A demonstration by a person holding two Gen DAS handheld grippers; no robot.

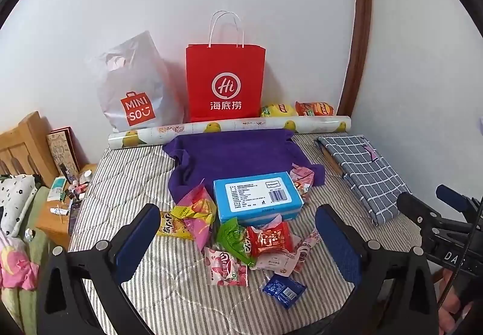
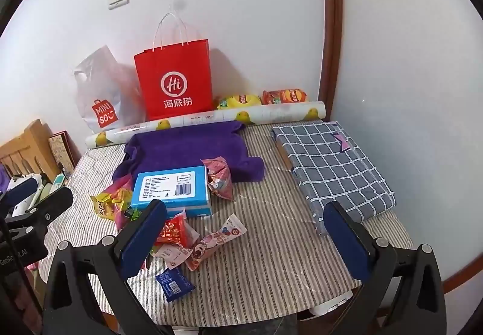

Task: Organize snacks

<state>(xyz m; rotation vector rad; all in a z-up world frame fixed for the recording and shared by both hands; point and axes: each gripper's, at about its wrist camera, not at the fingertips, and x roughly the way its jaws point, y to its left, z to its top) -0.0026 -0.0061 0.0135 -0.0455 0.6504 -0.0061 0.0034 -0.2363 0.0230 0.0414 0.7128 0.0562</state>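
A blue box [image 1: 258, 197] [image 2: 172, 188] lies on the striped table cover [image 1: 135, 172], partly on a purple cloth [image 1: 238, 154] [image 2: 187, 148]. Several snack packets lie around it: a red one [image 1: 270, 238] [image 2: 172, 232], a green one [image 1: 235, 240], a yellow one [image 1: 173, 224] [image 2: 104, 206], a pink strawberry one [image 1: 225, 268], a small blue one [image 1: 283, 289] [image 2: 173, 280]. My left gripper [image 1: 238, 232] is open and empty, hovering above the packets. My right gripper [image 2: 244, 232] is open and empty, right of the pile.
A red paper bag [image 1: 225, 81] [image 2: 175, 84] and a white Miniso bag [image 1: 135, 90] [image 2: 101, 93] stand by the wall behind a patterned roll [image 1: 229, 128] [image 2: 211, 119]. Two chip bags [image 1: 297, 110] [image 2: 262, 98] lie there. A folded checked cloth [image 1: 362, 169] [image 2: 329, 166] lies right.
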